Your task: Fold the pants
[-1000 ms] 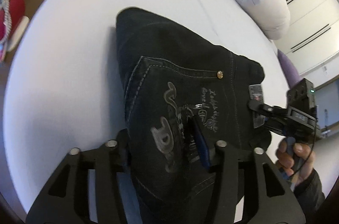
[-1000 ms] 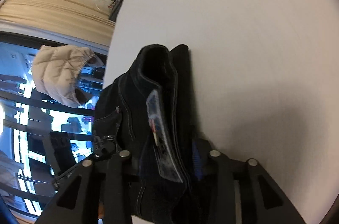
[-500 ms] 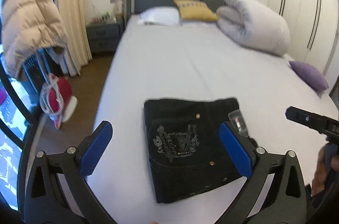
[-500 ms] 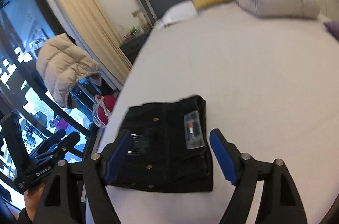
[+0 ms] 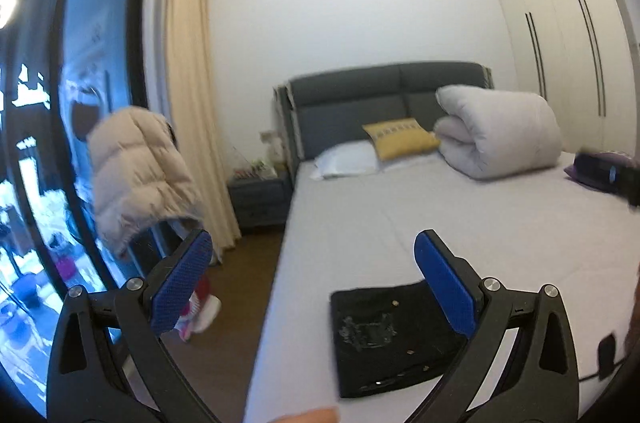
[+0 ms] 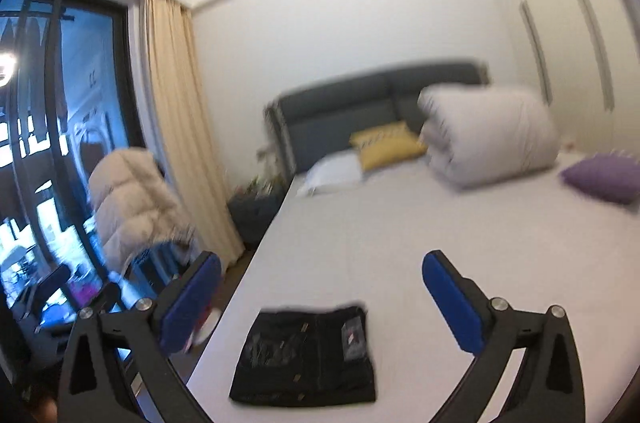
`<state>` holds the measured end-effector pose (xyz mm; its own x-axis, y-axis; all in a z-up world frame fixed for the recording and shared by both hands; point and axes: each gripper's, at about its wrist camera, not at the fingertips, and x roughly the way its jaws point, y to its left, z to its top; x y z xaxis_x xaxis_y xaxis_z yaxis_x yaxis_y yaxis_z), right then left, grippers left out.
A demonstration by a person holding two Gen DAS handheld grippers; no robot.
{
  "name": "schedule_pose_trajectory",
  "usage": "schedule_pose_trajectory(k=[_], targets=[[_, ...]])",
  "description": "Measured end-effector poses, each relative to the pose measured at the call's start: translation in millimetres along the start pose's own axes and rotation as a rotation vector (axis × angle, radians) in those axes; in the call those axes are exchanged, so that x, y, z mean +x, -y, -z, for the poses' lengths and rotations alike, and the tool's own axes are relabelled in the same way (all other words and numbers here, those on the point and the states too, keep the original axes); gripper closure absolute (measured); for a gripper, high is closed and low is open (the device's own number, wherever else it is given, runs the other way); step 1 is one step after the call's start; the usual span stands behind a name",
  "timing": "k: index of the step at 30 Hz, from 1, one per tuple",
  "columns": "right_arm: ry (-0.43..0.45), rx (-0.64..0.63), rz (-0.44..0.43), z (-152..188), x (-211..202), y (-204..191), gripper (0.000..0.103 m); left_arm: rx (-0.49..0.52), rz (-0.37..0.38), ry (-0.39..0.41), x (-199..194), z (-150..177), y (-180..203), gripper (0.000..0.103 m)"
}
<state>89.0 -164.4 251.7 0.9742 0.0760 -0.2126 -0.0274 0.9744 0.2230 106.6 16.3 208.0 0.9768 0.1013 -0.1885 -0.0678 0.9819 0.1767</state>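
Note:
The black pants (image 5: 384, 339) lie folded into a flat rectangle on the white bed (image 5: 460, 223), near its front left edge. They also show in the right wrist view (image 6: 308, 355), with a label on top. My left gripper (image 5: 312, 255) is open and empty, raised well above and back from the pants. My right gripper (image 6: 320, 275) is open and empty too, also held high above them. Part of the right gripper's body (image 5: 612, 175) shows at the right edge of the left wrist view.
A rolled white duvet (image 5: 500, 135), a yellow cushion (image 5: 400, 137), a white pillow (image 5: 348, 159) and a purple cushion (image 6: 604, 177) lie at the bed's head. A beige jacket (image 5: 140, 175) hangs left by the window. A nightstand (image 5: 260, 195) stands beside the grey headboard (image 5: 360, 95).
Both grippers let go of the pants, opened, and pulled up and back. The pants now lie folded on the bed, far below both grippers.

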Motion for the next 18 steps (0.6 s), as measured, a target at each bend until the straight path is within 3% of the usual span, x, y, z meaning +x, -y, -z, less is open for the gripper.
schedule_pose_trajectory(k=[2, 4, 7, 11, 18], targets=[[0.061, -0.024, 0.051, -9.7, -21.5, -5.4, 0.0, 0.005, -0.019, -0.016, -19.3, -8.4, -0.5, 0.0], [0.083, -0.043, 0.069, -16.6, -33.2, -9.1, 0.0, -0.021, 0.011, -0.069, -29.0, -13.8, -2.9, 0.0], [0.062, -0.067, 0.067, -25.8, -43.3, -13.7, 0.0, -0.052, -0.03, -0.132, -41.1, -16.8, -4.3, 0.0], [-0.087, -0.106, 0.131, -20.6, -34.9, -19.1, 0.0, -0.073, 0.005, -0.263, -37.2, -6.6, 1.1, 0.0], [-0.275, -0.126, 0.153, 22.9, -11.5, -21.4, 0.0, -0.107, 0.091, -0.497, 5.4, 48.7, 22.6, 0.0]])
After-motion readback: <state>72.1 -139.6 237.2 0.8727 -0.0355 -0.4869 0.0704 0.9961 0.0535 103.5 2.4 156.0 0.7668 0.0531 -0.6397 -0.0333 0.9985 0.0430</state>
